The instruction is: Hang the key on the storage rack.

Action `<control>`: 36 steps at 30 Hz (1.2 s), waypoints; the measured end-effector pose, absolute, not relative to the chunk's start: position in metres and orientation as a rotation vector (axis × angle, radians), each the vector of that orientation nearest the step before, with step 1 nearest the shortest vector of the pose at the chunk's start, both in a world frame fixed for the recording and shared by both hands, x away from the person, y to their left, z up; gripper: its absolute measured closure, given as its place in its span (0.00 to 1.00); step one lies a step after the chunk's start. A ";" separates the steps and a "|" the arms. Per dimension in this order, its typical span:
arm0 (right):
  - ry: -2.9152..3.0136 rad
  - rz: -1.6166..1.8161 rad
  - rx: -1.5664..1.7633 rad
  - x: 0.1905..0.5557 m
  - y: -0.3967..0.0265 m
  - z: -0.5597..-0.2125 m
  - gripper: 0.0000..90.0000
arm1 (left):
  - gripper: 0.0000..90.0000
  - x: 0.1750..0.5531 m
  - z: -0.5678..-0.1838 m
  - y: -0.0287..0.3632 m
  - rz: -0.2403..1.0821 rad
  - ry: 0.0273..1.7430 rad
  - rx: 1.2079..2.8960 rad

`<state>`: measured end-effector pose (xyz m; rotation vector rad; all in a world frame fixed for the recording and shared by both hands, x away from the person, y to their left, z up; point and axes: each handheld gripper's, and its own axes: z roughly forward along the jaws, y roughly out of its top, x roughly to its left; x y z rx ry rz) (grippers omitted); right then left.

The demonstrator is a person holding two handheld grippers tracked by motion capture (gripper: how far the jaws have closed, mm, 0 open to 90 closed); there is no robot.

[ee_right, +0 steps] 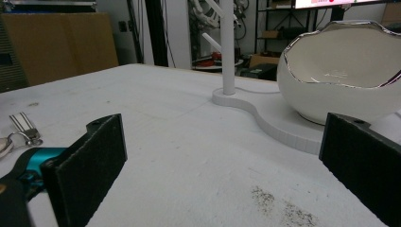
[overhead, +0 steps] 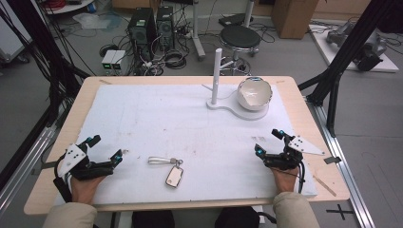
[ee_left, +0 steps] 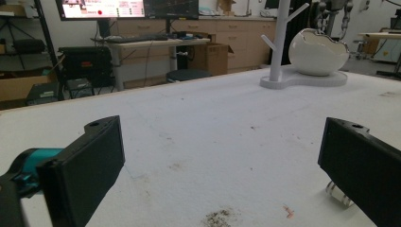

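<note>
Both tongs released, nothing between jaws: left tongs (overhead: pixel 105 148) and right tongs (overhead: pixel 268 141) rest at near worktop (overhead: pixel 190 118) corners. Key fob (overhead: pixel 174 176) with strap lies between them, untouched.

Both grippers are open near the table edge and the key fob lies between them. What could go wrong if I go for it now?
The key fob lies flat on the white mat, so the left gripper may scrape the mat or push the fob away. Its strap and ring could slip free. The egg-shaped bowl beside the stand's thin post looks easy to knock.
</note>
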<state>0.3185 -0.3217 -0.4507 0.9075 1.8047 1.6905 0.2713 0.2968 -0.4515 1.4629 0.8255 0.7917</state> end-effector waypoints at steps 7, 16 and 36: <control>1.804 1.691 0.903 0.319 -0.322 -0.451 0.01 | 0.02 0.271 -0.451 0.296 0.803 0.824 1.470; 1.804 1.674 0.903 0.318 -0.320 -0.451 0.01 | 0.02 0.271 -0.451 0.297 0.792 0.823 1.459; 1.804 1.674 0.903 0.318 -0.320 -0.451 0.01 | 0.02 0.313 -0.354 0.279 0.532 0.461 1.805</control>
